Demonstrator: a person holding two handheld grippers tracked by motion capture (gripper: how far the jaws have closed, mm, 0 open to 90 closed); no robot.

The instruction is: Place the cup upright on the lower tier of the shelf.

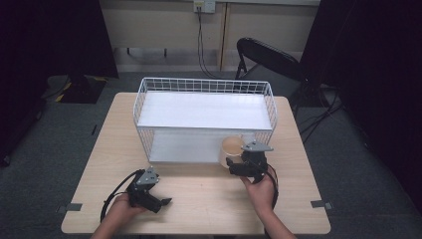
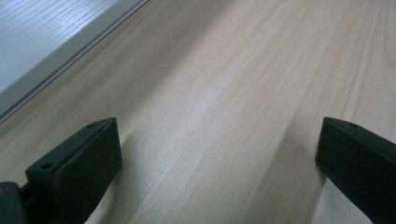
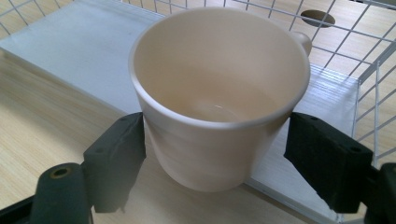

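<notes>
A beige mug point(image 1: 231, 148) point(image 3: 219, 93) stands upright and empty at the front right edge of the lower white shelf point(image 3: 70, 42) of a white wire rack point(image 1: 204, 84). Its handle points away from my right gripper point(image 1: 237, 162) point(image 3: 215, 140), whose two black jaws press against the mug's sides just below the rim. My left gripper point(image 1: 160, 193) point(image 2: 217, 140) hovers low over the wooden table point(image 1: 199, 204) near the front left. Its jaws are wide apart with only bare wood between them.
The rack fills the back half of the table, with wire walls around its upper shelf point(image 1: 204, 110). A black folding chair point(image 1: 268, 55) stands behind the table at the right. Bare tabletop lies between the two grippers.
</notes>
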